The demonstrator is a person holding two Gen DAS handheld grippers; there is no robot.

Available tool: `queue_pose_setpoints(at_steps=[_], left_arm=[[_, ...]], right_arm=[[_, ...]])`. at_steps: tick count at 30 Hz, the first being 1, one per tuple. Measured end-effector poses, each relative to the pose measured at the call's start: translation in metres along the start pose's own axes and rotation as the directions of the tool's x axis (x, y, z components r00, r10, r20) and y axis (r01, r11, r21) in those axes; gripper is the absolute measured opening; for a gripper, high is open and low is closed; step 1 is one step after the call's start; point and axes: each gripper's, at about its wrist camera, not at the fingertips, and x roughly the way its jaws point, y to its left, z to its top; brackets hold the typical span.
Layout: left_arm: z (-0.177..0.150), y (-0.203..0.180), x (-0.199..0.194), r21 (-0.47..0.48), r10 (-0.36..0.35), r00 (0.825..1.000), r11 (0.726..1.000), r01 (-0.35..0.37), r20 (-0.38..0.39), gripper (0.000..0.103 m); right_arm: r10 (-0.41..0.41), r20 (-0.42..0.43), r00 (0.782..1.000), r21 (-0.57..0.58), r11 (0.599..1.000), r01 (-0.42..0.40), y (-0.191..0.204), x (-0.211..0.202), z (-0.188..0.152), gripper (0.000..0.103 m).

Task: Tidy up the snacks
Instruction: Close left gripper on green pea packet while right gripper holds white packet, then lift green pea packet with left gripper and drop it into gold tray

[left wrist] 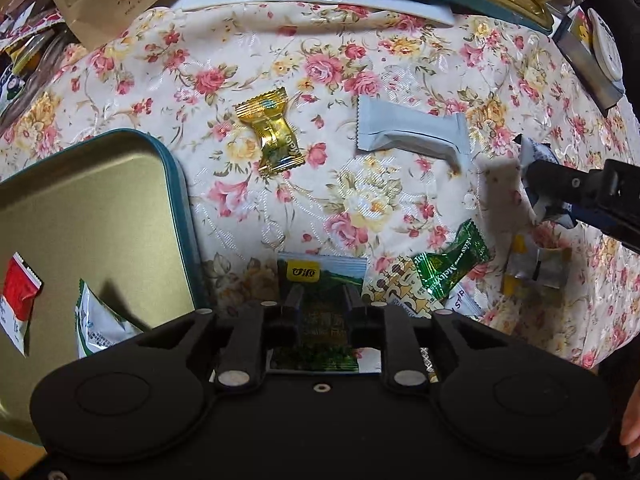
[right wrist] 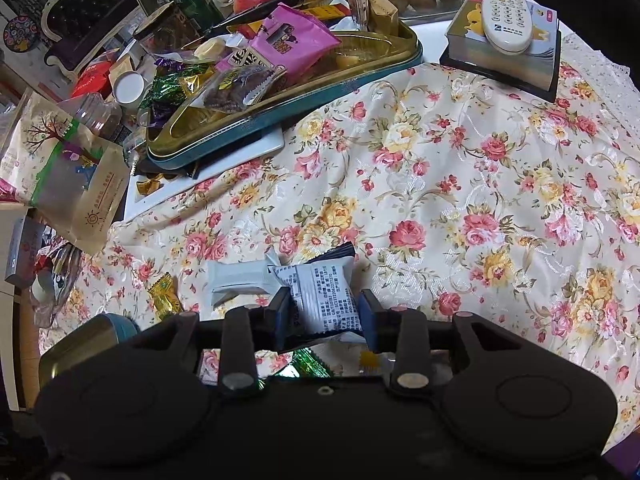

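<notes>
Floral cloth (right wrist: 460, 184) is covering the worktop, with a heaped snack tin (right wrist: 280, 112) and a remote control (right wrist: 506, 12) sitting at the far side. The right tongs (right wrist: 325, 314) are pinching a white printed snack packet (right wrist: 320, 292) just above the cloth. The left tongs (left wrist: 320, 300) are pointing down with their jaws slightly spread over a green-and-yellow packet (left wrist: 320, 280) lying between them on the cloth, the pads not pressing it. To the left, an open gold-lined tin (left wrist: 92, 216) is holding a red packet (left wrist: 18, 300) and a white-green one (left wrist: 96, 324). A gold candy (left wrist: 272, 132), a pale grey bar wrapper (left wrist: 412, 132) and a green candy (left wrist: 452, 260) are lying loose nearby.
</notes>
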Motion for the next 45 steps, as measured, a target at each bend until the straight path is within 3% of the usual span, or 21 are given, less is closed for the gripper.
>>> queue_pose_setpoints(at_steps=[12,14,17,20,24,28,30,38,45], left_arm=[[-0.012,-0.001,-0.003,0.025,0.071,0.997,0.997,-0.071,0.002,0.038],[-0.011,0.001,0.000,0.016,0.088,0.996,0.996,-0.088,0.002,0.053],[-0.011,0.009,0.005,-0.019,0.079,0.997,0.997,-0.079,0.007,0.063],[-0.010,0.011,0.012,-0.040,0.028,0.999,0.999,-0.030,-0.029,0.062],[-0.017,-0.007,0.015,0.040,0.102,0.995,0.994,-0.102,-0.001,0.062],[-0.022,-0.016,0.015,0.080,0.126,0.992,0.989,-0.128,0.021,0.060],[-0.021,-0.016,0.016,0.066,0.098,0.995,0.993,-0.099,0.006,0.053],[-0.012,-0.008,0.011,0.003,0.033,0.999,0.999,-0.033,-0.021,0.049],[-0.009,-0.008,-0.022,0.002,-0.017,0.999,1.000,0.017,0.040,0.049]], right_arm=[[0.009,-0.008,1.000,0.006,1.000,-0.009,0.002,0.001,-0.001,0.038],[0.009,-0.010,1.000,0.009,1.000,-0.009,0.001,0.001,0.000,0.038],[0.014,-0.014,1.000,0.007,1.000,-0.014,0.002,0.001,-0.001,0.038],[0.013,-0.018,1.000,0.002,1.000,-0.013,0.003,0.002,-0.001,0.038],[0.013,-0.023,1.000,0.003,1.000,-0.013,0.002,0.003,-0.001,0.038],[0.017,-0.023,1.000,0.007,1.000,-0.017,0.000,0.002,0.000,0.038],[0.021,-0.022,1.000,0.010,1.000,-0.020,0.000,0.001,0.001,0.038],[-0.002,-0.011,1.000,0.010,1.000,0.002,0.003,-0.002,-0.001,0.038],[-0.030,0.011,0.999,-0.004,1.000,0.030,0.006,-0.011,-0.002,0.038]])
